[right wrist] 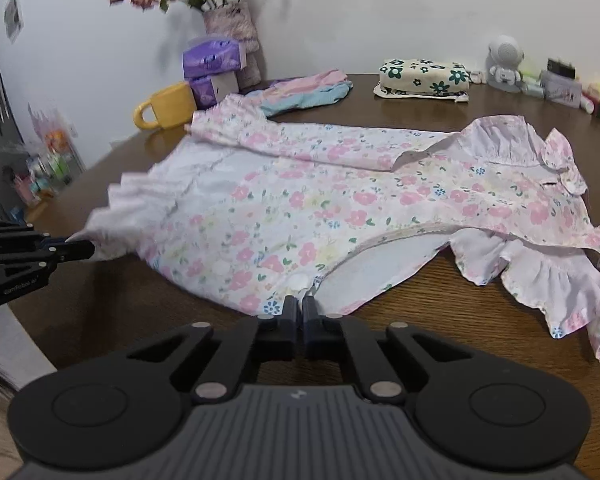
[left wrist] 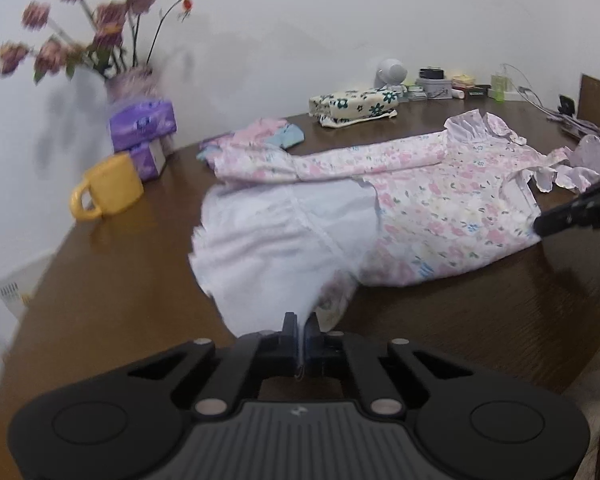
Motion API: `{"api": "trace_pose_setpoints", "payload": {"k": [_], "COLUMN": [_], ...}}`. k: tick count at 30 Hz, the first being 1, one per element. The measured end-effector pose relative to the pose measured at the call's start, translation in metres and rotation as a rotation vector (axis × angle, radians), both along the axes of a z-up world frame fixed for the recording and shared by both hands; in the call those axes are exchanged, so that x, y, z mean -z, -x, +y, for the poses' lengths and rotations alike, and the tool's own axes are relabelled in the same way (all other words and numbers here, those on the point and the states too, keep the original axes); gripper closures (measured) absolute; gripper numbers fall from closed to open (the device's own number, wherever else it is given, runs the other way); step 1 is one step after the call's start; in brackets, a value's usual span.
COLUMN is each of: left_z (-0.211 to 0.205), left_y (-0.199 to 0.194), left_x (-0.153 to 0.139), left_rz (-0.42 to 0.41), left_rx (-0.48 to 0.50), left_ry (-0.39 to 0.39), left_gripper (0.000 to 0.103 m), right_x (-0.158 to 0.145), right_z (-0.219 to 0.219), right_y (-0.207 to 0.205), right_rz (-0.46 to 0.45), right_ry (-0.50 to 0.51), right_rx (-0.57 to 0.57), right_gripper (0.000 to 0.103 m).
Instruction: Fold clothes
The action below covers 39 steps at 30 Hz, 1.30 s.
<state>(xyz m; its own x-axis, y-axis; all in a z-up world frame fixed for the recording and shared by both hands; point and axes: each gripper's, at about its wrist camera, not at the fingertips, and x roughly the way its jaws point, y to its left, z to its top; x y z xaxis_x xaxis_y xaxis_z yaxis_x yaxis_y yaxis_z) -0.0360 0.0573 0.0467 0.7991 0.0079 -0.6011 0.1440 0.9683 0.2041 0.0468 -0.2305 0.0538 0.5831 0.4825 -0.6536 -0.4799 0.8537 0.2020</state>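
From my left wrist, my left gripper (left wrist: 301, 326) is clenched on the pale hem of the floral dress (left wrist: 432, 204), lifting it off the brown table (left wrist: 112, 300).

From my right wrist, my right gripper (right wrist: 301, 308) pinches the dress's near edge. The yellow mug's (right wrist: 168, 107) contents are hidden.

You can see small white print on the side of the left gripper (right wrist: 80, 249) in the right wrist view, but it is too blurred to read. No other text is readable.
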Motion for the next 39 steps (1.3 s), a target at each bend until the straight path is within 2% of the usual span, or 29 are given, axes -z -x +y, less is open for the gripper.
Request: {"api": "trace_pose_setpoints", "payload": {"k": [4,8,12,15,16,18,20,22,25,27,29,34,36,37,38,39], "left_z": [0.012,0.020,0.027,0.037,0.041,0.051,0.061,0.075,0.094,0.101,0.104,0.106,0.105,0.104,0.103,0.103], "left_y": [-0.007,-0.034,-0.068,-0.090,-0.097,-0.101,-0.104,-0.098,-0.089,-0.086,-0.084,-0.083,-0.085,-0.087,-0.090,-0.091], "left_x": [-0.024,-0.035,-0.031,-0.022,-0.019,-0.015,-0.011,-0.014,-0.012,-0.007,0.000,0.007,0.008,0.009,0.009,0.007], "left_rz": [-0.009,0.043,0.102,0.154,0.173,0.195,0.217,0.207,0.210,0.228,0.242,0.229,0.233,0.240,0.247,0.255], "left_rx": [0.079,0.158,0.194,0.180,0.175,0.159,0.142,0.125,0.107,0.083,0.058,0.045,0.063,0.072,0.082,0.090], "left_ry": [-0.044,-0.037,-0.051,-0.009,0.009,0.081,0.155,0.271,0.438,0.512,0.549,0.619,0.639,0.643,0.647,0.646], "left_gripper": [0.101,0.101,0.099,0.094,0.090,0.085,0.067,0.054,0.052,0.052,0.052,0.057,0.075,0.091,0.100,0.100], "right_x": [-0.017,-0.017,-0.007,0.003,0.006,0.011,0.010,0.009,0.008,0.009,0.011,0.018,0.020,0.021,0.022,0.019], "right_z": [-0.011,-0.009,-0.004,-0.001,-0.001,-0.002,-0.009,-0.019,-0.032,-0.037,-0.039,-0.037,-0.032,-0.030,-0.029,-0.030], "right_y": [-0.010,-0.029,-0.052,-0.062,-0.064,-0.065,-0.062,-0.058,-0.053,-0.052,-0.054,-0.057,-0.060,-0.062,-0.064,-0.067], "right_rz": [-0.019,-0.033,-0.012,0.019,0.031,0.055,0.065,0.072,0.066,0.069,0.076,0.074,0.088,0.096,0.107,0.130], "right_ry": [-0.027,-0.004,0.008,0.007,0.006,-0.006,-0.040,-0.081,-0.111,-0.125,-0.143,-0.189,-0.194,-0.197,-0.201,-0.211], "right_rx": [0.011,0.033,0.065,0.083,0.086,0.094,0.110,0.128,0.138,0.130,0.110,0.040,0.017,0.006,-0.005,-0.015], "right_gripper": [0.101,0.101,0.101,0.101,0.101,0.099,0.093,0.085,0.075,0.071,0.066,0.065,0.067,0.081,0.097,0.101]}}
